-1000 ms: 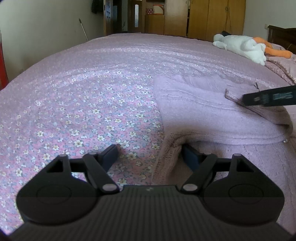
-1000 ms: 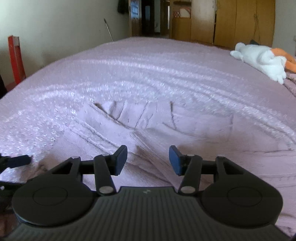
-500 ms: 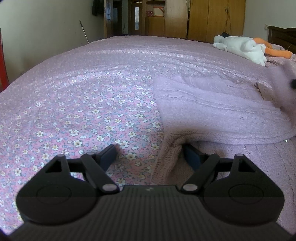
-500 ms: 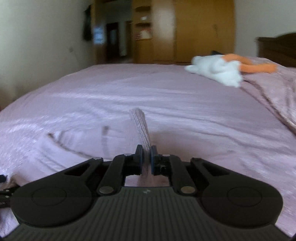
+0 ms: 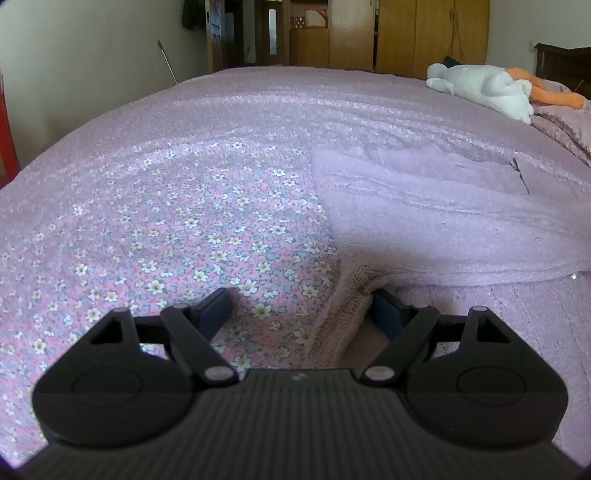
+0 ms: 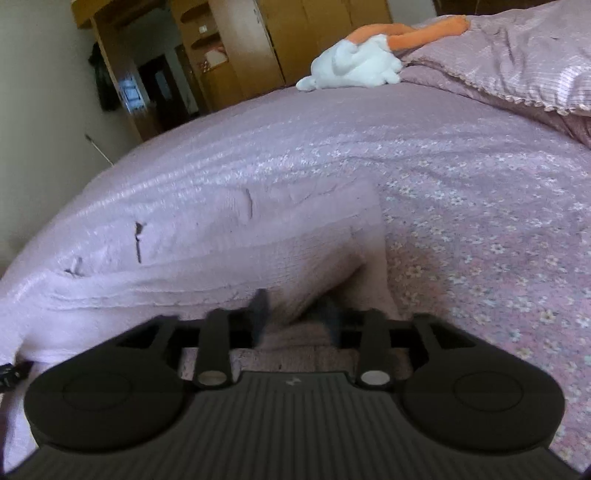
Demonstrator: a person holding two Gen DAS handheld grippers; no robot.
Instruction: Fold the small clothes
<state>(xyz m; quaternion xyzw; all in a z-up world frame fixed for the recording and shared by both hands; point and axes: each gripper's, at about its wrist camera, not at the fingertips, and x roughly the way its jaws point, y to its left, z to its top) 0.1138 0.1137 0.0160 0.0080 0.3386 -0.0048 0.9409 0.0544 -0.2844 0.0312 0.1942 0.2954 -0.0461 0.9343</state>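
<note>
Much of the right-wrist view is smeared by motion: the right gripper (image 6: pixel 295 317) shows its two dark fingers (image 6: pixel 260 314) only as blurs, so their tips are hard to trace. They stand apart with a gap between them, released, and the pale lilac garment (image 6: pixel 229 251) fills that gap and runs up and to the left from it. Whether the tips touch the cloth I cannot tell. The garment's lower left part is cut off by the gripper body and the frame edge; a small dark object at the far left edge is too cropped to name.

From the left wrist the picture is sharp. The left gripper (image 5: pixel 301 308) is spread wide, holding nothing. Its left finger (image 5: pixel 216 308) lies over the flowered bedspread (image 5: pixel 166 229); its right finger is half hidden under a raised knit fold of the garment (image 5: pixel 424 218) — the garment's edge runs down between the two fingers, nearer the right one. A folded upper layer lies across the lower layer, and its right end runs out of frame.

The garment lies on the bed's near right part, on the bedspread. Well beyond it, by a rumpled blanket (image 6: pixel 517 62), lies a white and orange plush toy (image 5: pixel 484 88). A wardrobe (image 5: pixel 424 33) stands past the bed.
</note>
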